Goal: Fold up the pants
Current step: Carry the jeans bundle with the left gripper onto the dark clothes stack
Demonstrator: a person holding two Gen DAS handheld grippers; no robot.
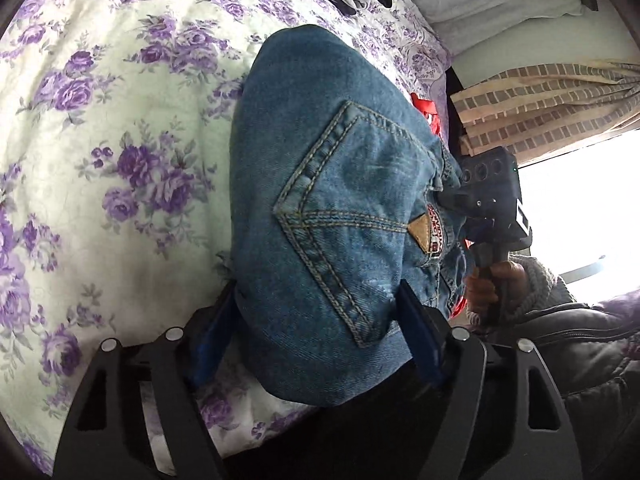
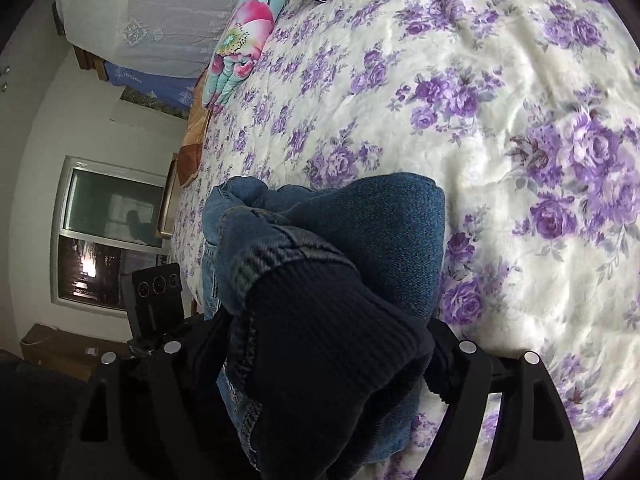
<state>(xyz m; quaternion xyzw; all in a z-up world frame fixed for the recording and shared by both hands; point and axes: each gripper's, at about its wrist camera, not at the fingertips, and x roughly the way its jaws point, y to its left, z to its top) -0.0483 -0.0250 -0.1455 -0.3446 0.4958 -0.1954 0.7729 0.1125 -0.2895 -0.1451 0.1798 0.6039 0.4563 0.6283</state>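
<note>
Red-and-white brand patch [image 1: 435, 232] on jeans [image 1: 320, 200] beside back pocket, next to tan triangle tab; lettering too blurred to read. No other text legible.

The jeans [image 1: 320, 200] are blue denim, coarse and matt, with tan topstitching and a small leather-like tab [image 1: 419, 233] on the back pocket. A dark ribbed knit cuff [image 2: 332, 344] hems them. The bedspread [image 1: 120, 140] is soft quilted cloth with a faint sheen, printed with purple roses. The left gripper [image 1: 320, 336] is matt black plastic with bright metal pins and blue pads [image 1: 416, 320].
</note>
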